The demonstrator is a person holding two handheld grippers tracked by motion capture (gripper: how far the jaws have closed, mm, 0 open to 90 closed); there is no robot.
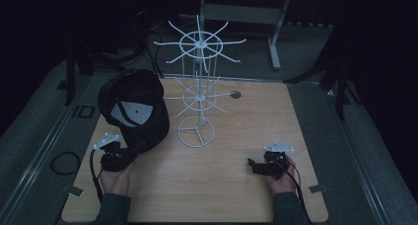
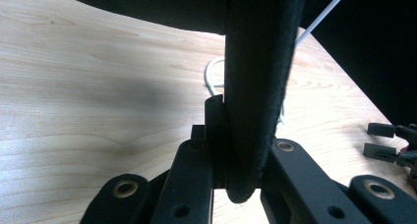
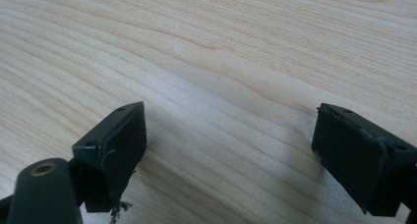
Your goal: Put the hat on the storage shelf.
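A black cap (image 1: 134, 109) lies at the left of the wooden table (image 1: 246, 126), its grey inner lining facing up. My left gripper (image 1: 132, 153) is at the cap's near edge, shut on its brim. In the left gripper view the thick black brim (image 2: 255, 86) stands on edge, pinched between the jaws of the left gripper (image 2: 241, 150). A white wire display rack (image 1: 197, 87) with spoke arms stands upright at the table's middle, right of the cap. My right gripper (image 1: 252, 165) rests low at the near right, and in its own view the right gripper (image 3: 228, 150) is open over bare wood.
The rack's round base ring (image 1: 196, 132) sits close to the cap's right side. A small dark grommet hole (image 1: 235, 94) is in the tabletop behind the rack. A cable loop (image 1: 64, 162) lies beyond the table's left edge. A grey metal frame (image 1: 273, 32) stands at the back.
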